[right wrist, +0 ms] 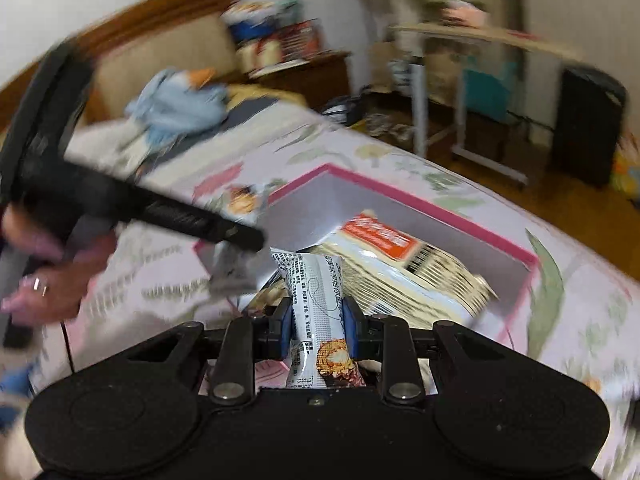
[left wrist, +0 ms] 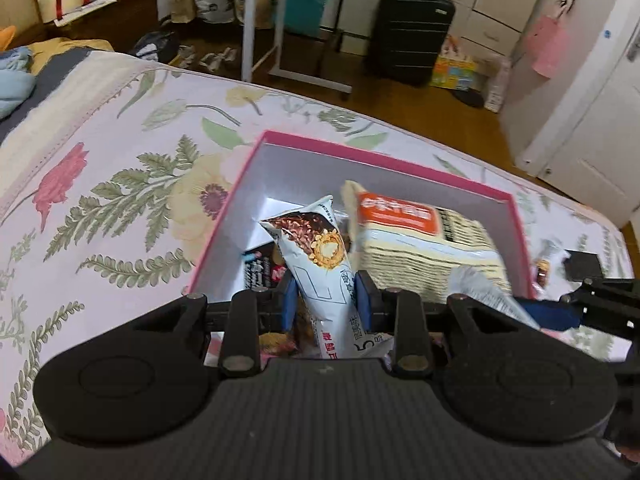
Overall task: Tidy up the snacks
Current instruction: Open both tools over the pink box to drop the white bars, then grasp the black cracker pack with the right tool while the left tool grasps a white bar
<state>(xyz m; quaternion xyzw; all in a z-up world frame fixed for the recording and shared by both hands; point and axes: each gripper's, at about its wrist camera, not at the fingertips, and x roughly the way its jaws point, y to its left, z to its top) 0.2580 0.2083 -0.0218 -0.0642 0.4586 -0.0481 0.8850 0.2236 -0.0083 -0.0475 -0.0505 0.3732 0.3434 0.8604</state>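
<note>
While both tongs grip snack bars over the pink box
Left tongs and right tongs each pinch a bar; crowding together, either could snag the cracker pack.

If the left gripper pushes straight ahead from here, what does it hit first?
The left gripper, shut on a white snack bar, points into the pink box. The bar's tip would probably meet the box's grey far wall or floor first; the yellow cracker pack sits just right. Depth is unclear.
</note>
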